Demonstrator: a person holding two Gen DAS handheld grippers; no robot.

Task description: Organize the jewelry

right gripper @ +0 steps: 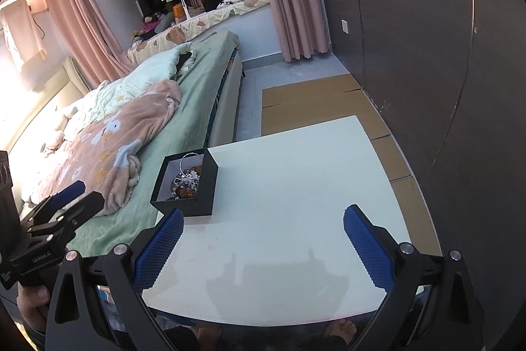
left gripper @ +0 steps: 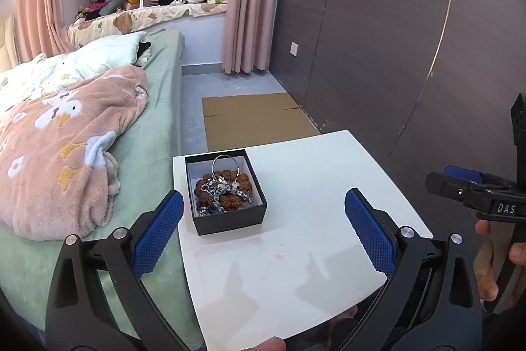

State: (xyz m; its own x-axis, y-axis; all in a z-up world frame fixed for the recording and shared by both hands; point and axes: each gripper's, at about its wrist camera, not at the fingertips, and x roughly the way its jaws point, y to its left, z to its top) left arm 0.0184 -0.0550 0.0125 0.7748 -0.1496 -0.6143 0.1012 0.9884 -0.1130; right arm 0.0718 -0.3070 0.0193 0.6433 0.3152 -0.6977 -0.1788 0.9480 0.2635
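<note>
black box (left gripper: 229,213) upright, corner toward right tool (right gripper: 263,247)

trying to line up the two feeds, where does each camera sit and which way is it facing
Left wrist: sits on the left gripper, looking forward over the white table at the black box of jewelry; its open blue fingers show, with the right gripper at the right edge.
Right wrist: sits on the right gripper, farther right, facing the same way; its open fingers show, the left gripper at the left.
Shared: table, box, bed, cardboard.
</note>
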